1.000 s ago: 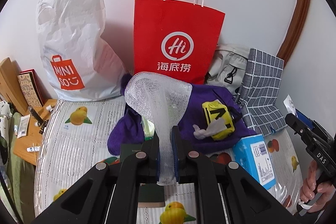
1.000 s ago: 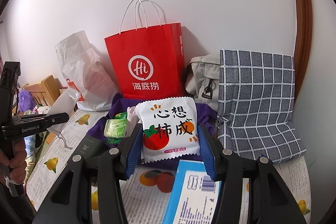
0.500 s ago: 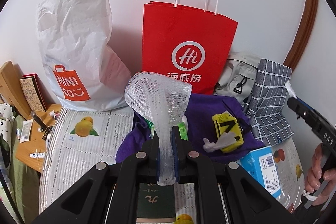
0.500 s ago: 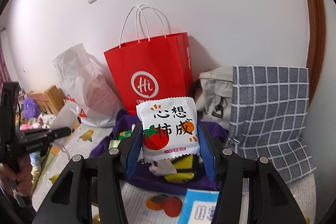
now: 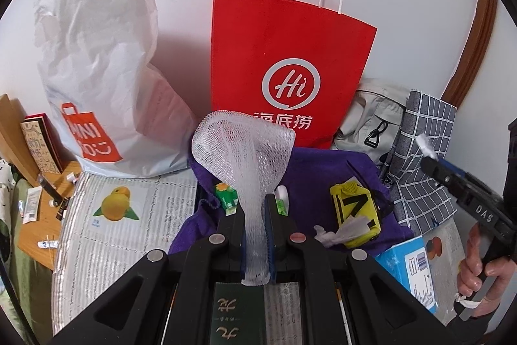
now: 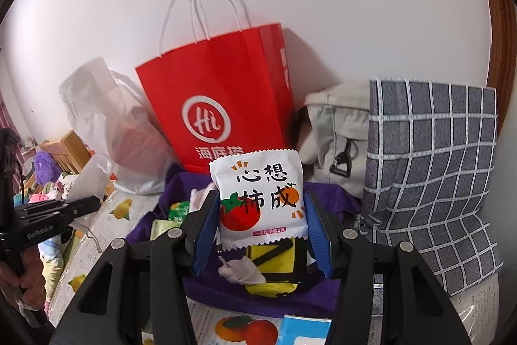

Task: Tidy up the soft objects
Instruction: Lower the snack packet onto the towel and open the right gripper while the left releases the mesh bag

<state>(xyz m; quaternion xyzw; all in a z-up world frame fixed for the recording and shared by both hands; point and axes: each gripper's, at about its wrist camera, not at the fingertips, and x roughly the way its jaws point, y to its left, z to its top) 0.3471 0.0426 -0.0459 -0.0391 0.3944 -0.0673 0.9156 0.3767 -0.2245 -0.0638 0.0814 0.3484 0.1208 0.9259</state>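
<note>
In the left wrist view we see our left gripper (image 5: 257, 222) clenched on a white mesh net (image 5: 245, 157), which fans out above the fingers toward twelve o'clock. Behind it a red paper bag (image 5: 290, 60) stands against the wall, a white plastic bag (image 5: 103, 54) at ten o'clock. A yellow pouch (image 5: 355, 212) lies on the purple cloth (image 5: 323, 173) at three o'clock of the net, a blue box (image 5: 407, 267) at four o'clock. In the right wrist view our right gripper (image 6: 260, 225) grasps a white snack packet (image 6: 260, 199) upright by its side edges, in front of the red paper bag (image 6: 223, 86). The grey checked cloth (image 6: 429, 170) sits at three o'clock, the yellow pouch (image 6: 278, 261) just below the packet at six o'clock.
</note>
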